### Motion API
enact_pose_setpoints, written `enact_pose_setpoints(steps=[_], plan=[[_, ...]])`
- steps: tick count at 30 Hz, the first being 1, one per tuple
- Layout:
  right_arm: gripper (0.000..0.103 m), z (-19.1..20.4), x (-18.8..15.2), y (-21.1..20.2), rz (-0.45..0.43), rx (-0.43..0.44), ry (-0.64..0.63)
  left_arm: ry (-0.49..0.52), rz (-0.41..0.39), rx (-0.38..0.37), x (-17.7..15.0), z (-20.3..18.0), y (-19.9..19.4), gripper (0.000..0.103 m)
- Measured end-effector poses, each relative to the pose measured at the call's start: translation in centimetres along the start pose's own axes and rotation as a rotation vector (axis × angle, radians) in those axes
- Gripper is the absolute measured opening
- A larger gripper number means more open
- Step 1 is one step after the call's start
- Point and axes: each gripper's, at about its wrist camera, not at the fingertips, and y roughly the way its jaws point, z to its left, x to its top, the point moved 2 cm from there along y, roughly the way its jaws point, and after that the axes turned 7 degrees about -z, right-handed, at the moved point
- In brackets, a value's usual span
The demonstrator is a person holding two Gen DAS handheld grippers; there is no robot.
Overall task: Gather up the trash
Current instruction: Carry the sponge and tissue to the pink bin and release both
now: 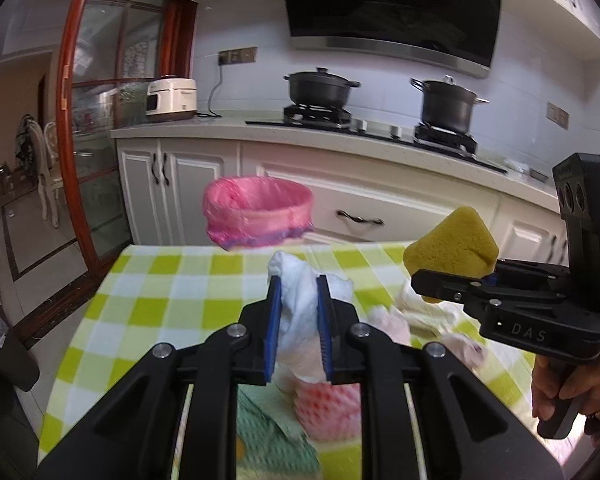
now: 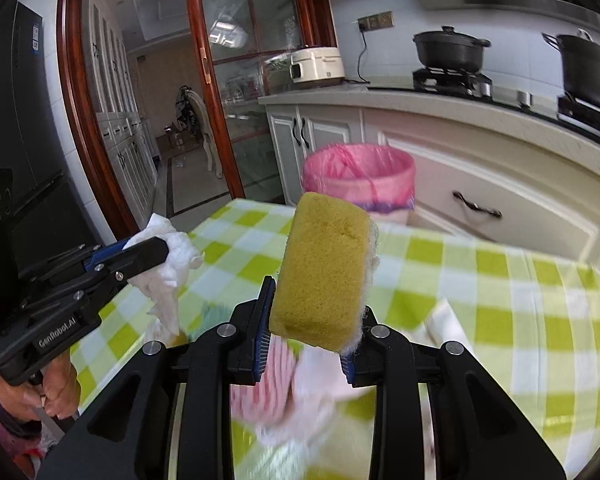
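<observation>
My left gripper (image 1: 299, 286) is shut on a crumpled white tissue (image 1: 304, 308), held above the green-checked table (image 1: 160, 292). The same gripper (image 2: 152, 250) and tissue (image 2: 168, 268) show at the left of the right wrist view. My right gripper (image 2: 318, 312) is shut on a yellow sponge (image 2: 324, 268) with a white scrub layer. In the left wrist view that sponge (image 1: 452, 244) sits in the right gripper (image 1: 432, 280) at the right. A bin lined with a pink bag (image 1: 258, 210) (image 2: 358, 178) stands past the table's far edge, mouth open.
More rubbish lies on the table below the grippers: a pink foam net (image 1: 328, 408), a green cloth (image 1: 272, 436) and crumpled papers (image 1: 420, 316). White cabinets (image 1: 380, 192), a counter with two black pots (image 1: 320, 88) and a rice cooker (image 1: 172, 98) stand behind the bin.
</observation>
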Motion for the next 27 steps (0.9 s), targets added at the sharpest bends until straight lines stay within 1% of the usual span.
enact_pose_setpoints(steps=[8, 12, 17, 22, 27], plan=[[0.028, -0.8, 3.3, 5.8, -0.006, 0.007, -0.032, -0.008, -0.012, 0.068, 2.8, 1.9, 5.0, 0.017], [0.028, -2.3, 5.2, 8.8, -0.011, 0.001, -0.026, -0.011, -0.006, 0.094, 4.3, 3.5, 8.8, 0.017], [0.029, -5.2, 8.5, 13.6, -0.017, -0.006, -0.041, -0.025, -0.001, 0.082, 7.2, 5.8, 14.8, 0.017], [0.029, -8.6, 11.7, 19.9, -0.001, -0.005, -0.051, -0.042, 0.012, 0.065, 10.8, 8.5, 23.1, 0.018], [0.029, -11.3, 13.4, 24.5, 0.012, 0.002, -0.016, -0.059, 0.04, 0.065, 13.0, 10.4, 30.4, 0.019]])
